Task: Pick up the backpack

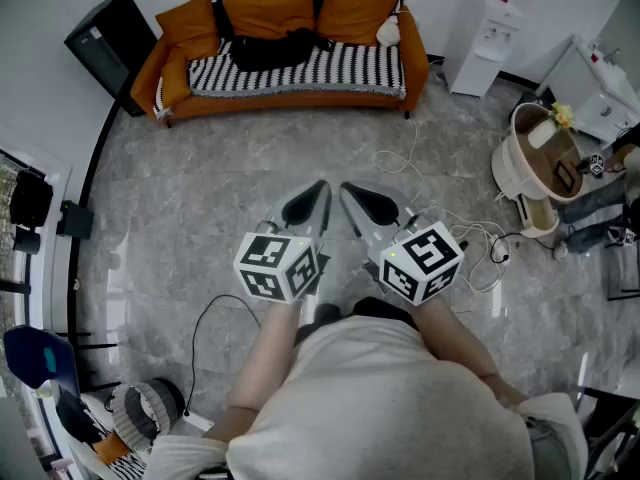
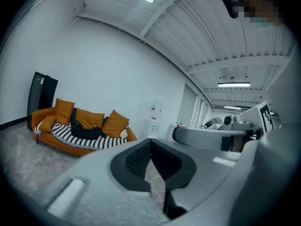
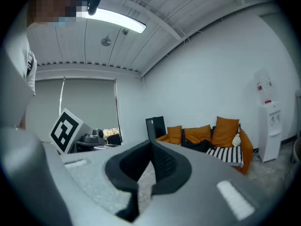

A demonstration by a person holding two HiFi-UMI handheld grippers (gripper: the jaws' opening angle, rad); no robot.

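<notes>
The black backpack (image 1: pixel 278 48) lies on the striped seat of an orange sofa (image 1: pixel 300 96) against the far wall, well away from both grippers. It also shows small in the left gripper view (image 2: pixel 87 132) and in the right gripper view (image 3: pixel 200 146). My left gripper (image 1: pixel 320 190) and right gripper (image 1: pixel 347 190) are held side by side in front of the person's body, over bare floor, both aimed toward the sofa. The jaws of the left gripper (image 2: pixel 150 142) meet at the tips with nothing between them. The right gripper (image 3: pixel 151 144) is the same, shut and empty.
Orange cushions (image 1: pixel 270 10) and a small white soft toy (image 1: pixel 388 31) sit on the sofa. A black cabinet (image 1: pixel 112 38) stands at its left, a white water dispenser (image 1: pixel 480 43) at its right. White cables (image 1: pixel 470 238) trail on the grey floor near a round tub (image 1: pixel 540 163).
</notes>
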